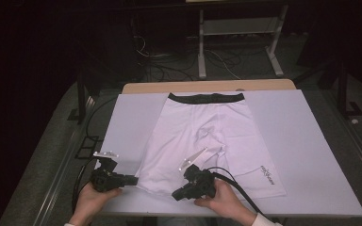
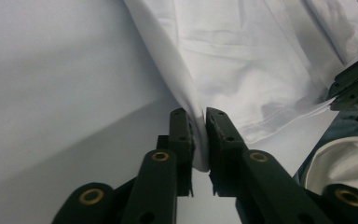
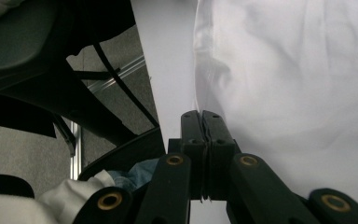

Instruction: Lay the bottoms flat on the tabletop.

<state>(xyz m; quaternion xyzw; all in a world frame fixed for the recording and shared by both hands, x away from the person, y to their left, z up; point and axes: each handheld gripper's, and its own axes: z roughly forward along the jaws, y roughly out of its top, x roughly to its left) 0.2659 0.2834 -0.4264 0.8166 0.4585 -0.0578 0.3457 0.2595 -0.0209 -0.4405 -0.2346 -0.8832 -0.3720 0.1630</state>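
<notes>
One pair of white shorts (image 1: 202,136) lies flat on the white table (image 1: 311,155), black waistband (image 1: 206,98) at the far edge, both legs pointing toward the person. No fold is made yet, I judge: the garment is spread full length, so the whole fold is left to do, and the work stands at its opening grip. The left gripper (image 1: 131,180) sits at the near left hem; its jaws are nearly together with a fold of white fabric pinched between them, seen clearly in the left gripper view (image 2: 200,135). The right gripper (image 1: 178,194) is at the near hem of the same leg (jaws fully closed, on the thin cloth edge, as far as I can tell). Counted: one pair of shorts, two grippers, one table, one logo (image 1: 267,173) on the right leg
</notes>
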